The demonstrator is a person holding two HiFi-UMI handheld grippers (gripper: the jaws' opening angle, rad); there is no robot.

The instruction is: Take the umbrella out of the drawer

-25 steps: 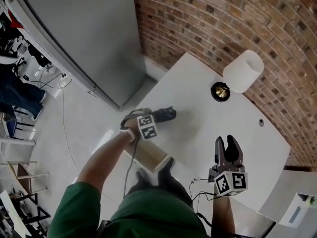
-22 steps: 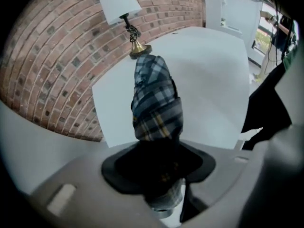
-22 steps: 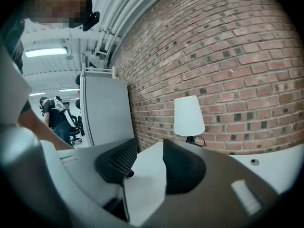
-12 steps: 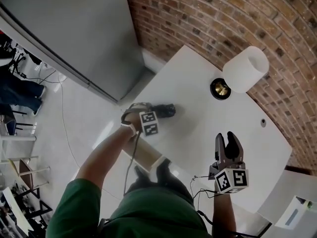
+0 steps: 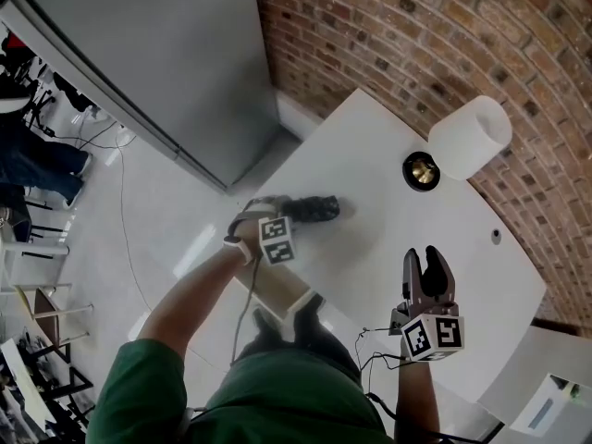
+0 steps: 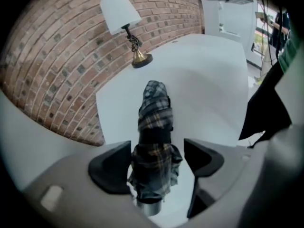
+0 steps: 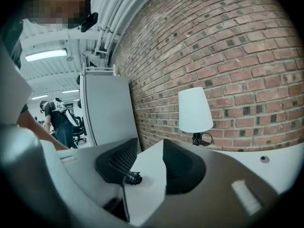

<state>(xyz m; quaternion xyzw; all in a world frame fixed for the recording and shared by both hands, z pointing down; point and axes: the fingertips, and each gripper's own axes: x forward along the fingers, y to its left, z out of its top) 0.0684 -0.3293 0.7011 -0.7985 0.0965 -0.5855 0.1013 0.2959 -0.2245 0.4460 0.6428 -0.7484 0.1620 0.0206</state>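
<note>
Head view, entry 1: umbrella (image 5: 314, 209), folded, dark plaid fabric, lying flat on the white table (image 5: 388, 155) near its left edge. It is out of the drawer (image 5: 280, 289), which stands pulled open below the table's near edge, pale wood inside.
Entry 2: left gripper (image 5: 287, 215), pointed steeply down at the umbrella's near end.
Entry 3: right gripper (image 5: 423, 259), above the table's near right part, well apart from the umbrella.
Entry 4: lamp (image 5: 467, 137), white shade, brass base, at the table's far side by the brick wall (image 5: 398, 35).
Entry 5: grey cabinet (image 5: 157, 54), left of the table, on the pale floor (image 5: 139, 229).

Left gripper view: the 2 jaws have just been opening and now stand wide. The umbrella lies between them on the table, running away from the camera, with a black strap (image 6: 154, 136) round its middle and a grey cap (image 6: 149, 207) at the near end. The pad at that view's right is clear of the fabric. The other pad is just beside it; contact cannot be told. Grip released.

Right gripper view: the 2 jaws stand apart with nothing between them, only bare table top showing through the gap. The umbrella appears small and far off beside 1 jaw. Gripper empty. A person (image 7: 56, 120) in dark clothes stands in the background.
</note>
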